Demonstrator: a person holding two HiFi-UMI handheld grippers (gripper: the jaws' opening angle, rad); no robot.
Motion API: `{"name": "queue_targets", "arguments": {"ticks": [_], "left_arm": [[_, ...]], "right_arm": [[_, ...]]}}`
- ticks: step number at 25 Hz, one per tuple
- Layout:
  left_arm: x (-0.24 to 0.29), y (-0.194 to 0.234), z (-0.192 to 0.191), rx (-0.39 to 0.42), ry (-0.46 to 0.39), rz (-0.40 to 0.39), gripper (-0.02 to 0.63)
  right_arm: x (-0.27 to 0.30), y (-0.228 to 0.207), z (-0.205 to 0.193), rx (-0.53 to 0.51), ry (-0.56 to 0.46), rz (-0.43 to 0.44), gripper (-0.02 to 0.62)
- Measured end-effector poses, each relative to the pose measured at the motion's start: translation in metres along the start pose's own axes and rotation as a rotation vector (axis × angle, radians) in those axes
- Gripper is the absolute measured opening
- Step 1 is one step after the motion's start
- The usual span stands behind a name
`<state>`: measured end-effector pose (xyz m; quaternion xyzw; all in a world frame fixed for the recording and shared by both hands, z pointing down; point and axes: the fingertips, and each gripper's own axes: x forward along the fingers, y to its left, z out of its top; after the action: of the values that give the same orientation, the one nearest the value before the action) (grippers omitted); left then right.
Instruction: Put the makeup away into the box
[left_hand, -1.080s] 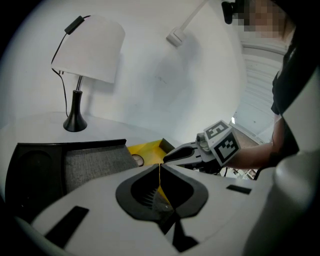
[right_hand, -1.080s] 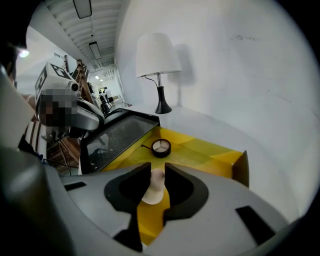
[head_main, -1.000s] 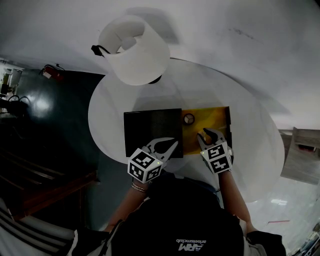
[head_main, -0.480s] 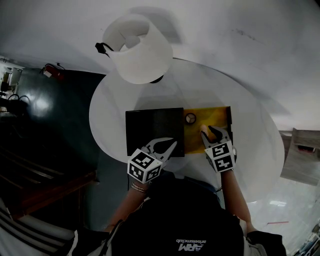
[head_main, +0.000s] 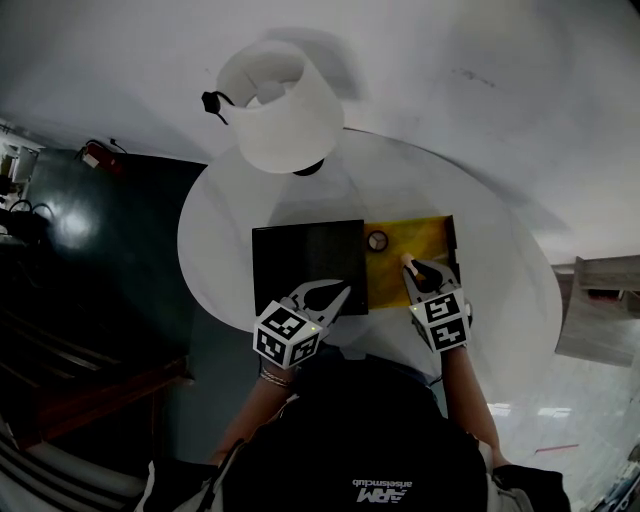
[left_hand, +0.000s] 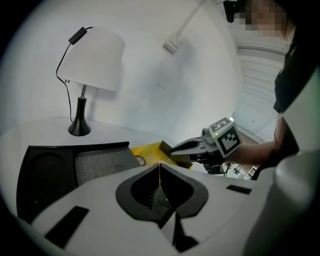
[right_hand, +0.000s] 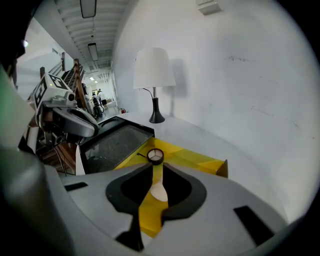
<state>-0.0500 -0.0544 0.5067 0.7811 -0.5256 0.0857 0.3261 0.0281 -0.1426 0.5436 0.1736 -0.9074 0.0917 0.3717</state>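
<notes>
An open box lies on the round white table (head_main: 500, 300), with a black lid (head_main: 305, 262) on the left and a yellow tray (head_main: 425, 238) on the right. A small round compact (head_main: 377, 240) (right_hand: 155, 156) rests in the tray's near-left part. My right gripper (head_main: 412, 266) (right_hand: 156, 169) hangs over the tray's front, its jaws closing on a small pale rounded makeup item (right_hand: 159, 191) that sits between them. My left gripper (head_main: 345, 288) (left_hand: 160, 167) is shut and empty, hovering over the lid's front right corner.
A white-shaded lamp (head_main: 285, 105) with a black base stands at the table's far side behind the box. A dark floor and furniture lie off the table's left edge. The person's torso is close to the near edge.
The right gripper has lifted slightly over the yellow tray, its jaws have narrowed, and a pale item now shows at its tip. The left gripper has stayed put.
</notes>
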Motion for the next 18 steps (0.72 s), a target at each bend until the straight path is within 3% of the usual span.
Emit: {"name": "queue_targets", "arguments": {"ticks": [10,13,18], "left_arm": [[-0.02,0.005,0.011,0.034,-0.049,-0.016,0.021],[-0.026,0.007,0.016,0.039,-0.071,-0.023,0.021],[-0.043,0.02,0.034,0.107,-0.127,0.014,0.021]], "right_arm": [[-0.036,0.004,0.021,0.018,-0.111,-0.08,0.034],[-0.052,0.011,0.031,0.047,-0.18,-0.058,0.028],[-0.079,0.017,0.048,0.027,-0.245,-0.074,0.02]]}}
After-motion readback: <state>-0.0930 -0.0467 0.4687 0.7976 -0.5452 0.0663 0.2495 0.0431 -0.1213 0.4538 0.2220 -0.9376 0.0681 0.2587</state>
